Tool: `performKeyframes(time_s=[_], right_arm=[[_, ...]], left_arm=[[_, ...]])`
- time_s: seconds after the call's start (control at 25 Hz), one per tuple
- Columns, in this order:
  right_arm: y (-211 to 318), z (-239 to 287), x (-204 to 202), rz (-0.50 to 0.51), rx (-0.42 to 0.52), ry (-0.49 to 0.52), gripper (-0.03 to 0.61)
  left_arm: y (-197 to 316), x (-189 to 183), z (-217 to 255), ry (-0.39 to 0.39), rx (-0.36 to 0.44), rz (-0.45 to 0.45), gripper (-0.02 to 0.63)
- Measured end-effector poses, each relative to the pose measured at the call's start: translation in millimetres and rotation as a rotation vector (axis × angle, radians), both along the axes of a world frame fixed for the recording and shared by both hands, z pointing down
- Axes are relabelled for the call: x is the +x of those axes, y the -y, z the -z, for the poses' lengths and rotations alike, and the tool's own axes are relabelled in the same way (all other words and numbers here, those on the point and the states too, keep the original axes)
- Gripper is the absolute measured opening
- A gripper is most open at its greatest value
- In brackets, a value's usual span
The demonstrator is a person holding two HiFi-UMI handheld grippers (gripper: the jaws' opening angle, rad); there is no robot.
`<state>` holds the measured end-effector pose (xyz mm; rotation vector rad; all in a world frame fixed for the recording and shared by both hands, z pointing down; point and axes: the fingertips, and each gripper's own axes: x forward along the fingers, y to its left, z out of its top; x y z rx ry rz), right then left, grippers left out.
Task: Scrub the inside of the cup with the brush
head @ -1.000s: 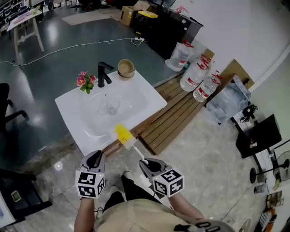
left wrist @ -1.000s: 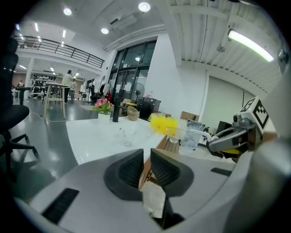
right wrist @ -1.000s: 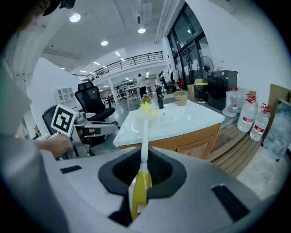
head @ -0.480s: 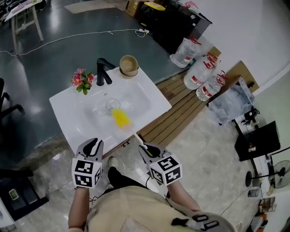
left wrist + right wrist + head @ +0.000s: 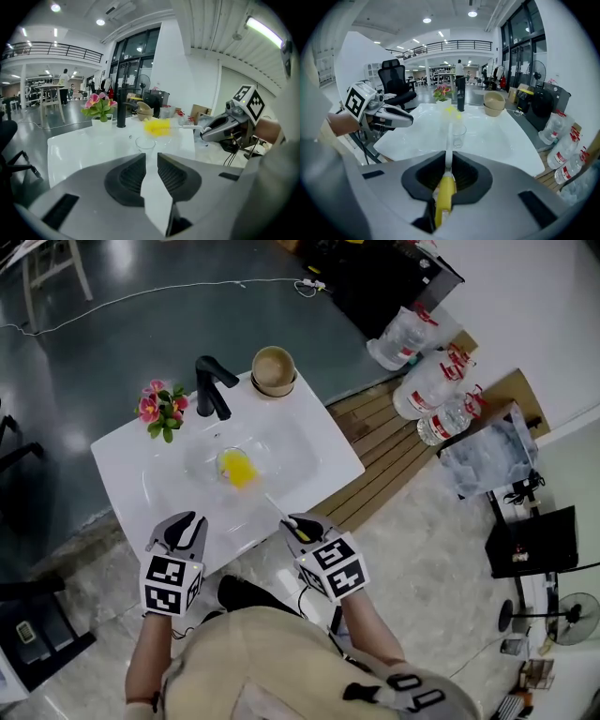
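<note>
Our right gripper (image 5: 296, 524) clamps the brush (image 5: 238, 468), its head near the cup (image 5: 458, 135) at the sink's (image 5: 319, 451) middle. Our left gripper's (image 5: 186, 522) empty jaws have just been opening; unheld, the cup may tip under our push.

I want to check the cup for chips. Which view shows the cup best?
The right gripper view: the cup shows whole above the jaws. Left gripper view: only the cup's top clears the jaws. Head view: the cup is small, with the brush overlapping it.

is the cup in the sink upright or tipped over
upright: the glass cup stands on its base in the white sink, rim facing up
</note>
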<state>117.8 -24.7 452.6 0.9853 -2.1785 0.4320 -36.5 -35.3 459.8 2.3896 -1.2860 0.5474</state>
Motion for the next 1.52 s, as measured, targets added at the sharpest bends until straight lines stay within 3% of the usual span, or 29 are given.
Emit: performKeyframes(time_s=[0.28, 0.52, 0.68, 0.92, 1.08, 1.28, 1.52], right_arm=[[28, -13, 3, 0.131, -0.004, -0.161, 0.049], [51, -22, 8, 0.296, -0.001, -0.387, 0.049], [68, -24, 11, 0.386, -0.005, -0.486, 0.049], [86, -13, 6, 0.533, -0.016, -0.643, 0.049], [102, -7, -3, 0.623, -0.011, -0.766, 0.049], [111, -6, -8, 0.642, -0.033, -0.85, 0.049], [110, -14, 2, 0.588, -0.083, -0.896, 0.049]], left_arm=[[34, -6, -2, 0.029, 0.015, 0.034, 0.064], [61, 5, -15, 0.093, 0.004, -0.02, 0.066], [84, 19, -28, 0.153, 0.006, -0.081, 0.075], [97, 40, -57, 0.194, -0.078, -0.152, 0.101], [106, 30, -70, 0.237, -0.092, -0.164, 0.104], [107, 26, -89, 0.203, -0.163, -0.199, 0.129], [111, 35, -105, 0.241, -0.203, -0.265, 0.137]])
